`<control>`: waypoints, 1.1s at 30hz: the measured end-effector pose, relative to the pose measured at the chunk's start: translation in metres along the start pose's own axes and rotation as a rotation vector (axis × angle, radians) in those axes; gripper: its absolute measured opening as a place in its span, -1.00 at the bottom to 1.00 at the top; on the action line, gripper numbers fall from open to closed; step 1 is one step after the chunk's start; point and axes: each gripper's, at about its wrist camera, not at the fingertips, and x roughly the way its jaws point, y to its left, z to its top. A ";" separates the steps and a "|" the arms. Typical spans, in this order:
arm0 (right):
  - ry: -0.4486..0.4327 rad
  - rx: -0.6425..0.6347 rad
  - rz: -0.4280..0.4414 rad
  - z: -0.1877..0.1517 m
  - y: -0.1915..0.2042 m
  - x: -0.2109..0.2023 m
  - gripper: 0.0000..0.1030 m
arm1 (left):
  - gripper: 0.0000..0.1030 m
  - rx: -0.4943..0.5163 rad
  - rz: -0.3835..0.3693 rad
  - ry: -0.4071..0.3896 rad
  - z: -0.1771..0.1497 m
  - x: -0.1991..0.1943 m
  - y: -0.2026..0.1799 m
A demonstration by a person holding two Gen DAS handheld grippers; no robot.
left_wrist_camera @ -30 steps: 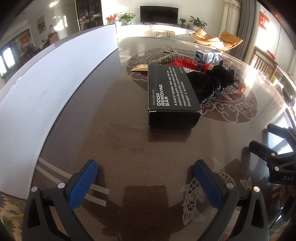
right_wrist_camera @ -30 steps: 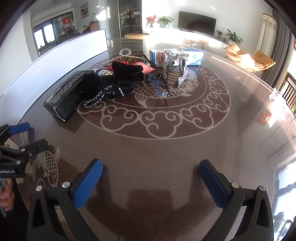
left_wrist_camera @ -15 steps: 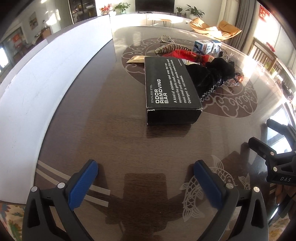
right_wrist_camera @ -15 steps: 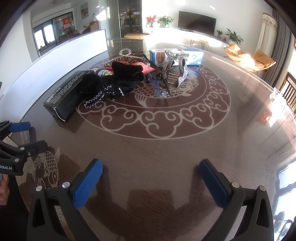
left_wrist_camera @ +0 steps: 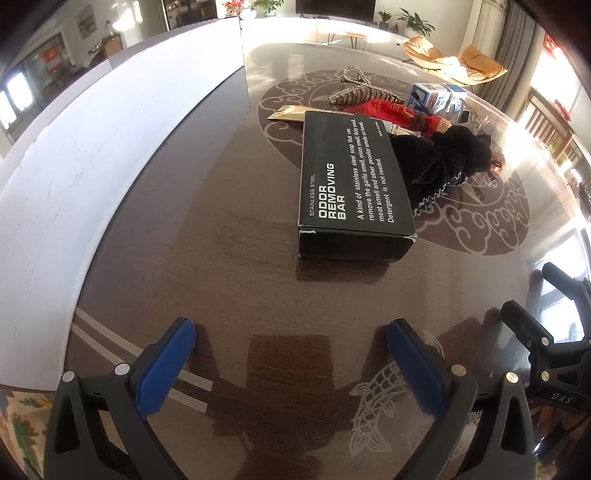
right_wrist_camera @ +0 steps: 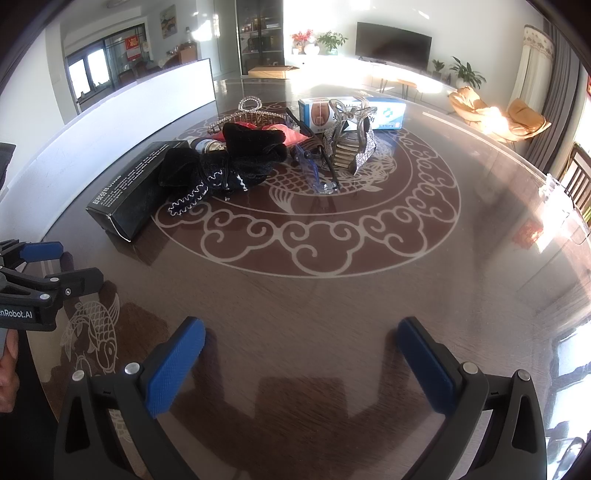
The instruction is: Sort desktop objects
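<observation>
step: likely approach, nothing picked | left gripper [left_wrist_camera: 291, 354] jaws wide, empty | right gripper [right_wrist_camera: 301, 350] same | black box [left_wrist_camera: 352, 184] on table [left_wrist_camera: 207, 229], ahead | next: reach, straddle box

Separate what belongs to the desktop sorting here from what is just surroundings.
Job: black box, black velvet pouch, rhinestone hair claw, blue-white carton, left gripper, right gripper.
Surroundings: white board, television, armchairs.

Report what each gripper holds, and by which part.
Nothing is held. Left gripper and right gripper are both open above the dark patterned table.
</observation>
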 end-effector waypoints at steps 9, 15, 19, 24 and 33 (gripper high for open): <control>0.000 0.000 0.000 0.000 0.000 0.000 1.00 | 1.00 -0.041 0.022 0.019 0.000 -0.006 0.002; 0.000 0.000 0.000 0.000 0.000 -0.001 1.00 | 1.00 -0.042 0.023 -0.046 -0.011 -0.014 0.003; 0.000 0.000 0.000 0.001 0.000 -0.001 1.00 | 1.00 -0.046 0.027 -0.063 -0.017 -0.019 0.004; 0.000 0.000 0.001 0.001 0.000 -0.001 1.00 | 1.00 -0.050 0.031 -0.070 -0.023 -0.025 0.007; -0.001 0.000 0.001 0.001 -0.001 -0.001 1.00 | 1.00 -0.052 0.031 -0.083 -0.008 0.000 -0.003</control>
